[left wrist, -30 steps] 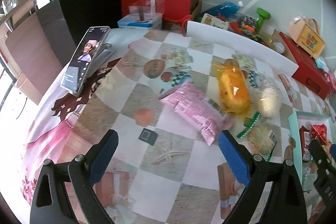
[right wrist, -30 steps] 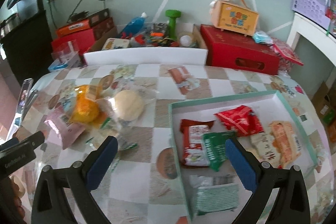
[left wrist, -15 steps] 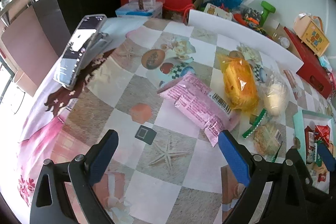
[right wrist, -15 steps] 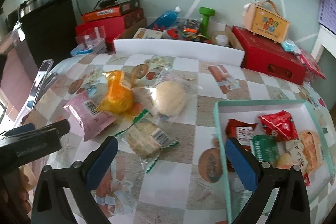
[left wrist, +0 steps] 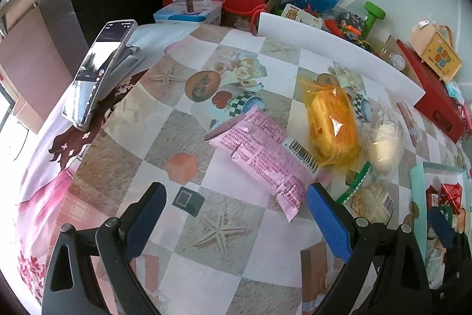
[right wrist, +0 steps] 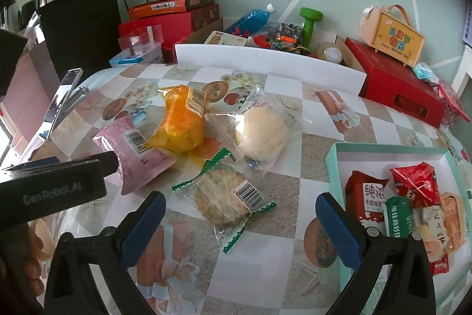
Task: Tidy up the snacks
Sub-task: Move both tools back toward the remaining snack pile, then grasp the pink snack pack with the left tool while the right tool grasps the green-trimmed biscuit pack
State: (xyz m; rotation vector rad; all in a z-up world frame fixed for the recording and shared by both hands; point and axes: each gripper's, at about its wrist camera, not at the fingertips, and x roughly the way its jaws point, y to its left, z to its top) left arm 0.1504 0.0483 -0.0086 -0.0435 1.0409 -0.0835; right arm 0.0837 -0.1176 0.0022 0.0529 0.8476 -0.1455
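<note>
The left claw (left wrist: 236,217) hangs low over the table (left wrist: 206,256), wide open and holding nothing. The pink snack bag (left wrist: 262,155) lies just ahead of it, closer than a second ago. The right claw (right wrist: 240,223) is wide open too and has swung left. Now the round cracker pack (right wrist: 227,197) sits right between its fingers, and the green box (right wrist: 334,167) of snacks is off to its right.

right gripper (right wrist: 239,222) swung from tray (right wrist: 332,167) toward cracker packet (right wrist: 225,198)
</note>
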